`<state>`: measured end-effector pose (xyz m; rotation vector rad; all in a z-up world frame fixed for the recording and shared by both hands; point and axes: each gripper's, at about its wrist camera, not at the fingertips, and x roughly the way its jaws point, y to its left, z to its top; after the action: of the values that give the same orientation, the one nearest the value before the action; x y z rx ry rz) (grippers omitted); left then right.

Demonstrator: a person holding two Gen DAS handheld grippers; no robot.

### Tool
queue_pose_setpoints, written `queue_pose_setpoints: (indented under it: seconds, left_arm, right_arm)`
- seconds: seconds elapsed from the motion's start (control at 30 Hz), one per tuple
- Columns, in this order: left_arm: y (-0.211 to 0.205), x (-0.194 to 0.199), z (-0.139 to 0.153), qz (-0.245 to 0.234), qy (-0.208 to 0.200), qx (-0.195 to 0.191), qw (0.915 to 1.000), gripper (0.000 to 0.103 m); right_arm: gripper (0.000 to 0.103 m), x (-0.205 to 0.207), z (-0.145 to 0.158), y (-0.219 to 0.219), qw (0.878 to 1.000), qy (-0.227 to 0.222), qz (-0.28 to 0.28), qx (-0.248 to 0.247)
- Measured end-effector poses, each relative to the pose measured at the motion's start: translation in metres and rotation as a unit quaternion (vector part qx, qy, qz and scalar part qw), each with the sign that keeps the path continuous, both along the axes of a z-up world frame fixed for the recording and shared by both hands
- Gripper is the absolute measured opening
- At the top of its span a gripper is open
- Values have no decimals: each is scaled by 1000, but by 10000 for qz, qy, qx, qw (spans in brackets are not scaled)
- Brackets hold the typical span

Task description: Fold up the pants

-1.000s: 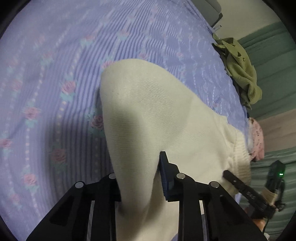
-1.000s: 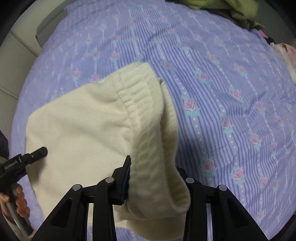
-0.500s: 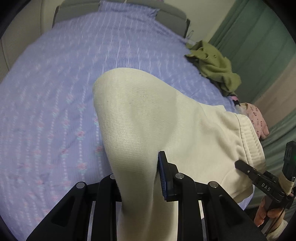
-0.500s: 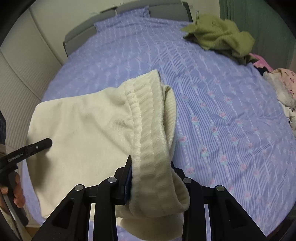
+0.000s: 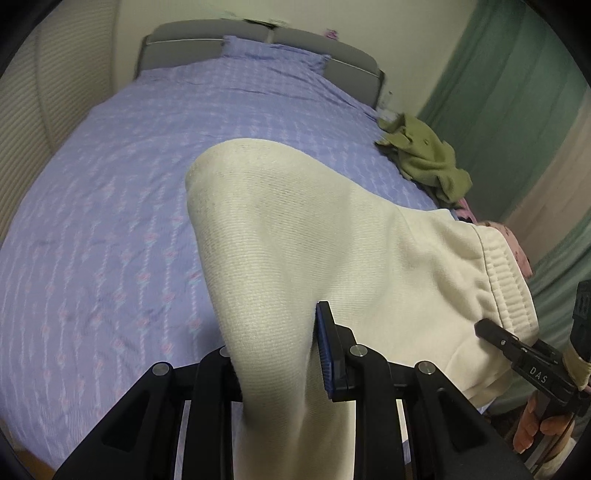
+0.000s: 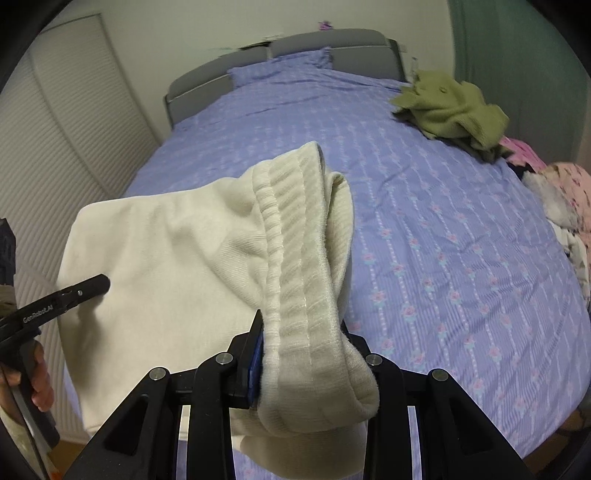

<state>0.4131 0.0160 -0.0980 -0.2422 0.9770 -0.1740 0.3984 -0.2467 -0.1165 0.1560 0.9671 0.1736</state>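
Cream knit pants (image 5: 303,236) hang in the air above the purple flowered bed (image 5: 110,206), stretched between both grippers. My left gripper (image 5: 277,350) is shut on a folded bunch of the plain fabric. My right gripper (image 6: 306,354) is shut on the ribbed waistband (image 6: 299,258), which drapes over its fingers. In the left wrist view the right gripper (image 5: 517,347) shows at the lower right by the waistband end. The right wrist view has the left gripper (image 6: 70,295) at the left edge, against the pants (image 6: 162,266).
An olive green garment (image 6: 454,107) lies heaped at the bed's far right, with pink and patterned clothes (image 6: 565,195) piled nearer along that edge. A grey headboard (image 5: 258,33) and a pillow stand at the far end. Slatted closet doors (image 6: 62,122) line the left; green curtains (image 5: 517,110) hang right.
Both grippers have risen with the pants still clamped, and the views have tilted up: the bed lies farther below, and the headboard, walls and curtains have come into sight.
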Motion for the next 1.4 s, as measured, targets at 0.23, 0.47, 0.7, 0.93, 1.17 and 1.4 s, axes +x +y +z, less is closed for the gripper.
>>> queue_pose_setpoints:
  seconds: [0.23, 0.47, 0.7, 0.93, 1.17, 1.4]
  left_arm:
    - [54, -46, -4, 497, 69, -34, 9987, 24]
    - [147, -67, -21, 695, 177, 18, 9974, 24]
    - [272, -66, -37, 632, 472, 59, 9969, 24]
    - [378, -47, -53, 583, 654, 331, 9956, 24]
    - [449, -11, -80, 495, 748, 509, 9947, 24]
    - [500, 36, -116, 409, 861, 731, 9928, 24]
  right_arm:
    - [32, -17, 2, 48, 9987, 65, 494, 43]
    - [32, -27, -10, 136, 9966, 212, 794, 57]
    - [32, -35, -33, 253, 9958, 542, 725, 125]
    - [32, -22, -55, 367, 9929, 734, 921, 185]
    - [32, 14, -77, 451, 9899, 881, 1111, -26]
    - [32, 64, -114, 511, 9886, 990, 1124, -129]
